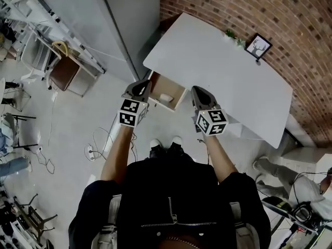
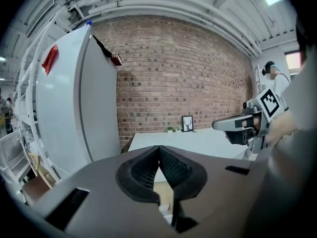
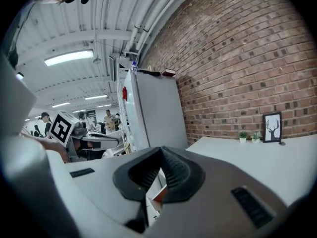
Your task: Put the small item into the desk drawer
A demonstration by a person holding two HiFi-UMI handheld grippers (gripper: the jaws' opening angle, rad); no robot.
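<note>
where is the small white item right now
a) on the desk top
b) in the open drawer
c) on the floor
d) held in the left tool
b: the head view shows the item lying inside the open drawer, below the desk's edge.

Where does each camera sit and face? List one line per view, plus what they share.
Head view: on the head, looking steeply down at desk and open drawer; shows forearms, left gripper, right gripper, shoes.
Left gripper view: on the left gripper, along its shut jaws toward the brick wall; right gripper at right.
Right gripper view: on the right gripper, along its shut jaws across the desk; left gripper at left.
Shared: the framed picture.
</note>
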